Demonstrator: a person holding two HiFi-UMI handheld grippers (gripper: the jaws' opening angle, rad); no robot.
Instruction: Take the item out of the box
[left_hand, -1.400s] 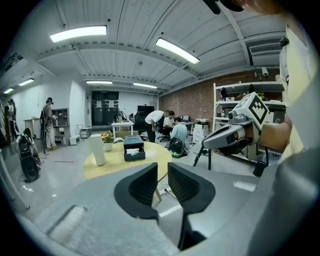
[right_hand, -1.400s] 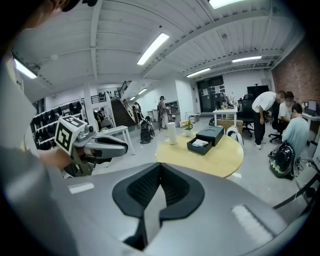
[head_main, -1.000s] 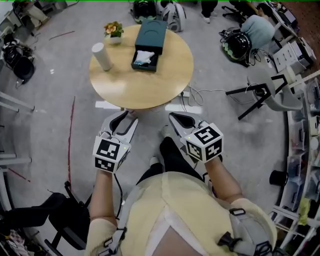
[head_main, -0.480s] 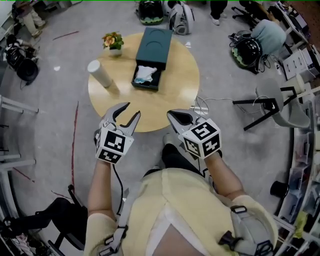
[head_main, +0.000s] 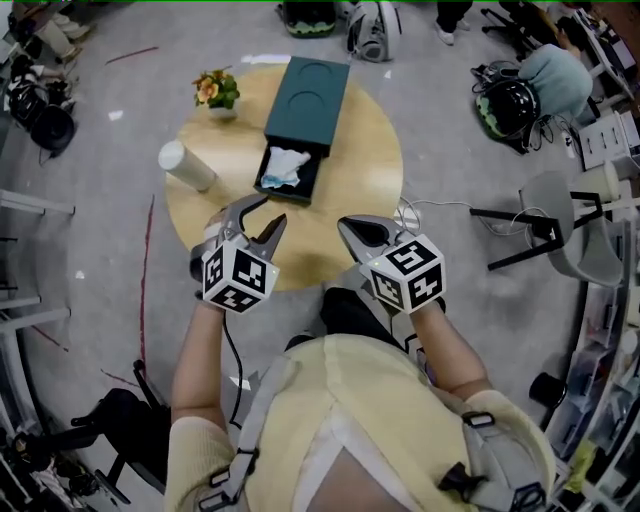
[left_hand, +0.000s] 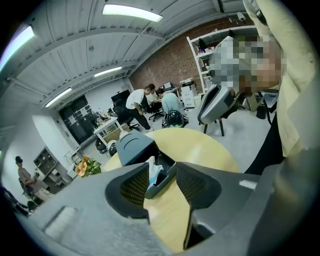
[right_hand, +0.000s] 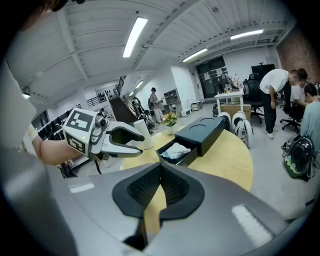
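A dark teal box (head_main: 307, 95) lies on the round wooden table (head_main: 350, 200), its drawer pulled out toward me. A crumpled white and pale blue item (head_main: 283, 167) sits in the drawer. My left gripper (head_main: 268, 212) hangs over the table just short of the drawer. It is open, its jaws have just been opening, and nothing is between them. In the left gripper view the item (left_hand: 152, 172) shows between the jaw tips, farther off. My right gripper (head_main: 347, 226) is shut and empty at the table's near edge. The right gripper view shows the box (right_hand: 207, 131), the item (right_hand: 175, 150) and the left gripper (right_hand: 150, 139).
A white cylinder (head_main: 185, 166) lies at the table's left edge and a small flower pot (head_main: 215, 92) stands behind it. A grey chair (head_main: 560, 215) and cables are to the right. Bags and a helmet (head_main: 510, 105) lie on the floor, and people stand in the background.
Both grippers have moved forward from in front of the table to over its near edge. The left one has rolled and its jaws stand wider.
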